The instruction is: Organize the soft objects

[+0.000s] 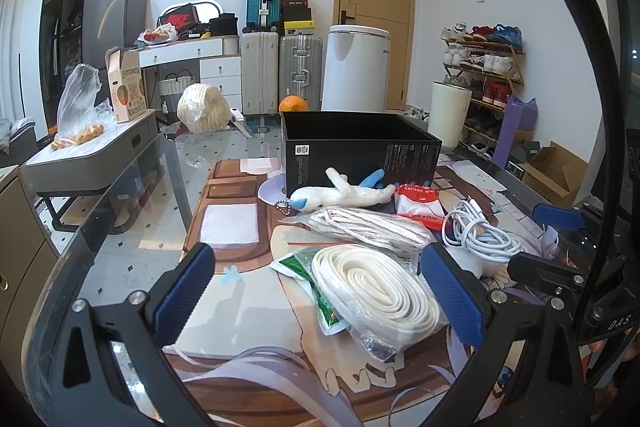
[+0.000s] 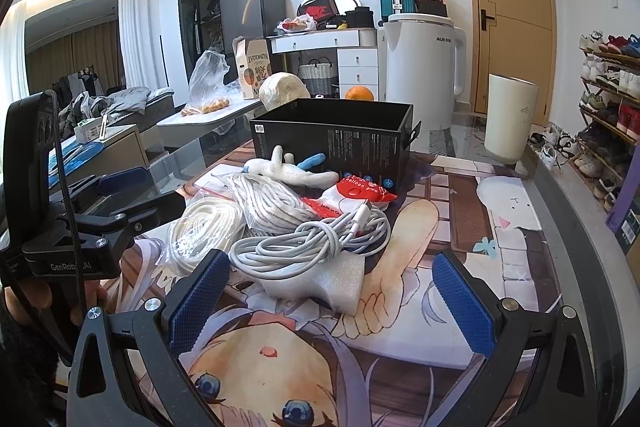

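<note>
I'm seeing the plush toy (image 1: 344,191) blocking the black box's (image 1: 360,147) base; its label print is perhaps too small to read.

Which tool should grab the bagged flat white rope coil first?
Probably left: the left tool is open with the bagged flat white rope coil between its fingers; the right tool faces white foam.

A: The glossy glass surface (image 1: 132,227) carries a smooth printed mat (image 2: 440,227); the black cardboard box (image 1: 360,151) looks matt.

B: The white plush toy (image 1: 348,193) is fuzzy, the bagged cream webbing (image 1: 376,291) sits in crinkly clear plastic, and the blue finger pads (image 2: 198,301) look rough-textured.
</note>
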A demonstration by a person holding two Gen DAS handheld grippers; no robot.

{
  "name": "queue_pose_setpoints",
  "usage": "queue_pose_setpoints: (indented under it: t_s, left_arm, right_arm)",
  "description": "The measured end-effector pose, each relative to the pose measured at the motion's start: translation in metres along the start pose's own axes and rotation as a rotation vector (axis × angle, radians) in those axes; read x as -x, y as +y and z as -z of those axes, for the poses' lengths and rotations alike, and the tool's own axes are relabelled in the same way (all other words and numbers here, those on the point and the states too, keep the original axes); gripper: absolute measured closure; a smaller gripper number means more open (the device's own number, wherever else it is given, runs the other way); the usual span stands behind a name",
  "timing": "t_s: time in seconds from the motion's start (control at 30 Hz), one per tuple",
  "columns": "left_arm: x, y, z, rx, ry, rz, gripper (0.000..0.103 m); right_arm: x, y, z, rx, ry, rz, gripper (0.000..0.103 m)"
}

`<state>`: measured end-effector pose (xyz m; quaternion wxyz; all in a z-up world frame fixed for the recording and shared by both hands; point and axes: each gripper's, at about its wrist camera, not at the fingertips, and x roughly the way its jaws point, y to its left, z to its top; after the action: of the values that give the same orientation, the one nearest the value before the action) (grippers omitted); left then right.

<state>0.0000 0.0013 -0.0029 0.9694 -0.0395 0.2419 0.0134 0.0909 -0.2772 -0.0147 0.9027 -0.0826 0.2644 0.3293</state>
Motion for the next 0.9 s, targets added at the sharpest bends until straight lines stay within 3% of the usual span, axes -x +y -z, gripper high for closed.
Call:
queue_pose_setpoints:
  t_s: [0.9]
  left_arm:
    - [0.004, -0.004, -0.004, -0.053, 0.007, -0.043, 0.0]
  right_arm:
    - [0.016, 0.005, -0.016, 0.005, -0.003, -0.003, 0.0]
